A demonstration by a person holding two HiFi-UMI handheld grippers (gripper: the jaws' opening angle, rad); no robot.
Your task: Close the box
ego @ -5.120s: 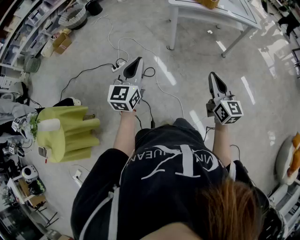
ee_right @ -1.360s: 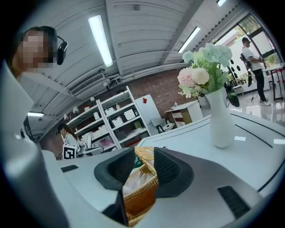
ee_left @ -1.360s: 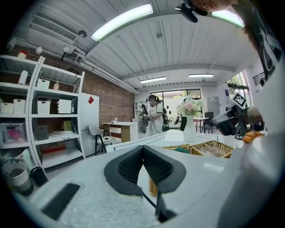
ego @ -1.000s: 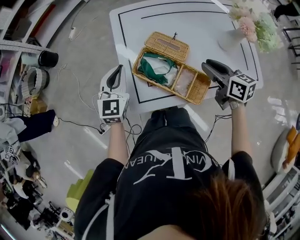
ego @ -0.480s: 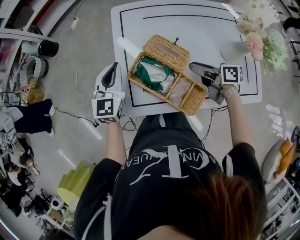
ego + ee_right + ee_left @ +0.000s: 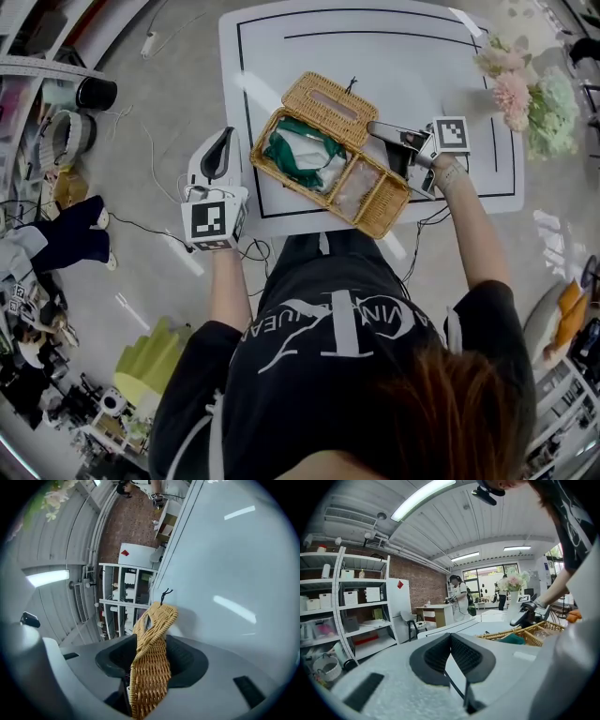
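Now the right gripper (image 6: 380, 131) straddles the lid (image 6: 323, 94) at the box's (image 6: 384, 217) two o'clock, jaws opening, not gripping — next, probably: pinch it, swing it down. Left gripper (image 6: 223, 150) clenched, empty.

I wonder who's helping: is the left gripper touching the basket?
Apart. The left gripper view shows the left gripper shut and empty, the basket well off to its right.

Left arm extended forward and slightly outward. The left gripper (image 6: 228, 141) points ahead, its jaws pressed together with nothing between them. Right forearm angled inward, wrist turned so the right gripper (image 6: 380, 131) points toward the person's left. Its jaws are opening, spread wide around the tan woven wicker lid (image 6: 149, 667) between them.
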